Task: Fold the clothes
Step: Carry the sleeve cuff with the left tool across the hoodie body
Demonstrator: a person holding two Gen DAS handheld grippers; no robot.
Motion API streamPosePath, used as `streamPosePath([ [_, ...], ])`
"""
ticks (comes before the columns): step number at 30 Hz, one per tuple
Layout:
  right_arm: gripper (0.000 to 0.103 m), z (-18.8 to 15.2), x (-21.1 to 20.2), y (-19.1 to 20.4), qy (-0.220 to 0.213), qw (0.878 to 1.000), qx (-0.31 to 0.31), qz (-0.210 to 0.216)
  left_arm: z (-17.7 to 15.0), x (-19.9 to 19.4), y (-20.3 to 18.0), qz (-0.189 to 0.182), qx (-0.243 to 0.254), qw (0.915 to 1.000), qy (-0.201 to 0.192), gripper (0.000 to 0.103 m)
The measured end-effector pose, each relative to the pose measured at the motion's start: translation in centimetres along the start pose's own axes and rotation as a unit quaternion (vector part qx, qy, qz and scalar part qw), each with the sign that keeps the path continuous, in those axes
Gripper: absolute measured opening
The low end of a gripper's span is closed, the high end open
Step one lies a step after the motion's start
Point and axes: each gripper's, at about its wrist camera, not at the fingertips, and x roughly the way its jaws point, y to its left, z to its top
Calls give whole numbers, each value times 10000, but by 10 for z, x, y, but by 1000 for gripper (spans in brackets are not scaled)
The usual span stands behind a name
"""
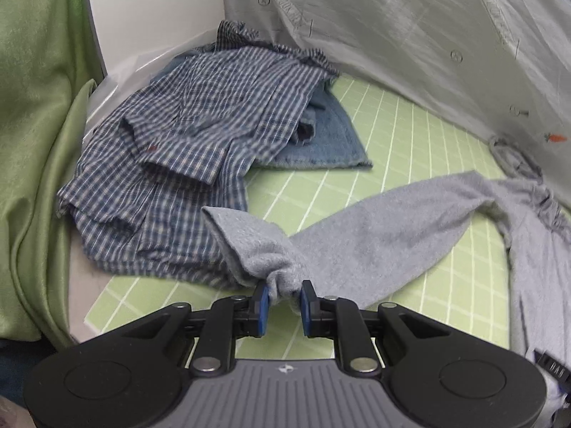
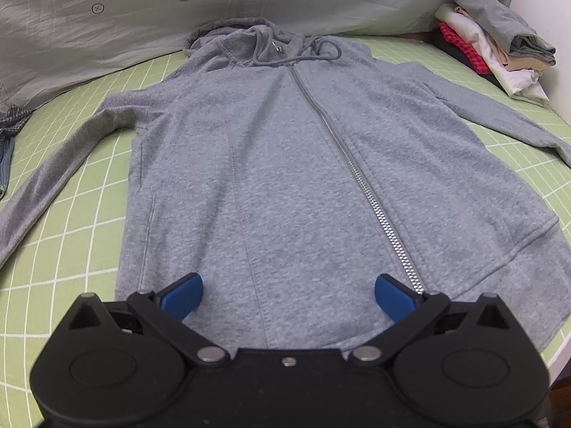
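Observation:
A grey zip hoodie (image 2: 285, 164) lies flat, front up, on the green grid sheet (image 2: 71, 235), hood toward the far side. My left gripper (image 1: 283, 294) is shut on the hoodie's left sleeve (image 1: 357, 235) near the cuff, which bunches between the blue pads. My right gripper (image 2: 288, 294) is open and empty, its fingers spread just above the hoodie's bottom hem, left of the zipper (image 2: 360, 178).
A crumpled blue checked shirt (image 1: 185, 135) lies on a denim piece (image 1: 328, 142) at the left. A stack of folded clothes (image 2: 496, 46) sits at the far right. A carrot-print quilt (image 2: 125, 10) runs along the far side. A green cloth (image 1: 32, 107) hangs at the left.

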Motion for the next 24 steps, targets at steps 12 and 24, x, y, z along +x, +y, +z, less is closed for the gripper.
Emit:
streamPosePath([
  [12,103,-4,-2,14,-115,9966,564,-595,0,22,74,-577,295,9940,883,32],
  [24,103,-10,-12,25,134,9911,945,-924,23,58,90,-686,-96,9899,1237,59],
])
